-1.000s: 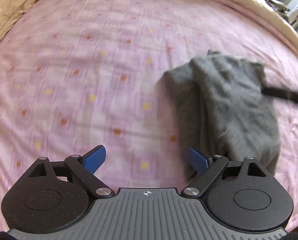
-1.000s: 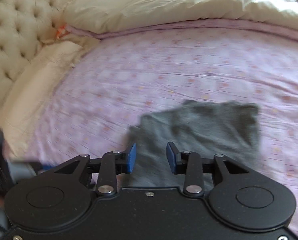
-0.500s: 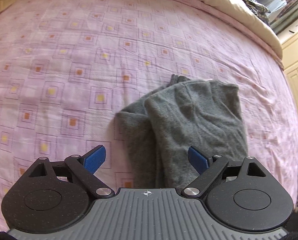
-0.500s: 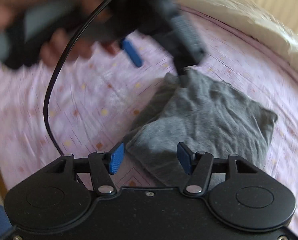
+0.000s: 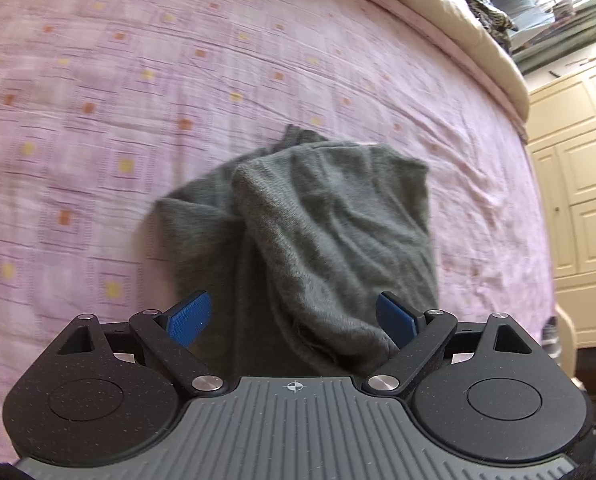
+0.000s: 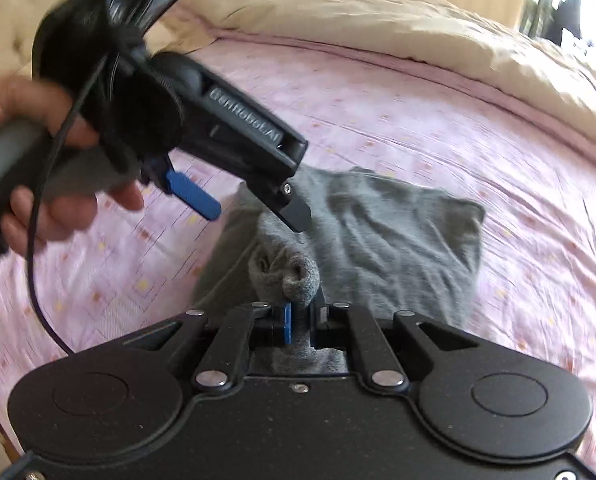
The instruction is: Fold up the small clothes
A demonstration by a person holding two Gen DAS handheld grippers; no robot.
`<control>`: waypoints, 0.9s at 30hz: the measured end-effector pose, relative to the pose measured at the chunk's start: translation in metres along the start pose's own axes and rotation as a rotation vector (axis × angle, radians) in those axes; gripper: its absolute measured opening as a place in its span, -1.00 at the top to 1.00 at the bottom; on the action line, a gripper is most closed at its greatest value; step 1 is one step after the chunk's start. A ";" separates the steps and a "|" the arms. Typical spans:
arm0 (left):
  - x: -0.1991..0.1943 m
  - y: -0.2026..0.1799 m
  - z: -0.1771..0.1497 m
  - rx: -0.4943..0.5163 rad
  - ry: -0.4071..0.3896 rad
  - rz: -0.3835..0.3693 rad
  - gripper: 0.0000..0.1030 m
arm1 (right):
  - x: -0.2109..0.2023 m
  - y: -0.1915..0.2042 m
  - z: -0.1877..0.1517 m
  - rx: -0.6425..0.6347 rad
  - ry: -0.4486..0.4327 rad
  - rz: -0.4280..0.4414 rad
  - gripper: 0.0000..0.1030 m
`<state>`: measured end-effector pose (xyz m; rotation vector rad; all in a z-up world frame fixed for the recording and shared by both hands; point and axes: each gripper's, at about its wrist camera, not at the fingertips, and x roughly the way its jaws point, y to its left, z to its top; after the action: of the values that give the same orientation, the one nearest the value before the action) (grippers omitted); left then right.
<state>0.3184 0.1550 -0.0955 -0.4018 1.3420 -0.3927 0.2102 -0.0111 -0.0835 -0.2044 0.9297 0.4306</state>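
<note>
Lying crumpled on the pink bedsheet [image 5: 137,80], the grey garment [image 5: 330,220] is being pinched at its six-o'clock edge by the right gripper [image 6: 300,320], fingers clenched; the left gripper [image 5: 293,316] is hovering at ten o'clock, fingers spread.

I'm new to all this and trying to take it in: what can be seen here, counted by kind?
Hand-held gripper: 2, left open, right shut on the grey garment
Grey garment: 1
Pink bedsheet: 1
Cream duvet: 1
Cream cupboard: 1
Total: 6
</note>
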 end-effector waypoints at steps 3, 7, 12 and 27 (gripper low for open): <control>0.012 -0.003 0.008 -0.028 -0.003 -0.030 -0.74 | -0.004 -0.004 0.001 0.024 0.001 0.015 0.74; 0.025 -0.007 0.018 -0.051 -0.004 -0.064 -0.68 | -0.001 -0.001 0.005 0.024 0.008 0.029 0.74; 0.033 -0.020 0.023 0.045 -0.054 0.039 0.87 | -0.004 0.002 -0.001 0.032 0.007 0.036 0.74; 0.019 0.014 0.013 0.166 -0.071 0.184 0.84 | 0.042 0.052 0.006 -0.042 0.094 0.173 0.59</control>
<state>0.3350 0.1589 -0.1163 -0.1510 1.2555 -0.3303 0.2132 0.0492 -0.1130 -0.1843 1.0354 0.6046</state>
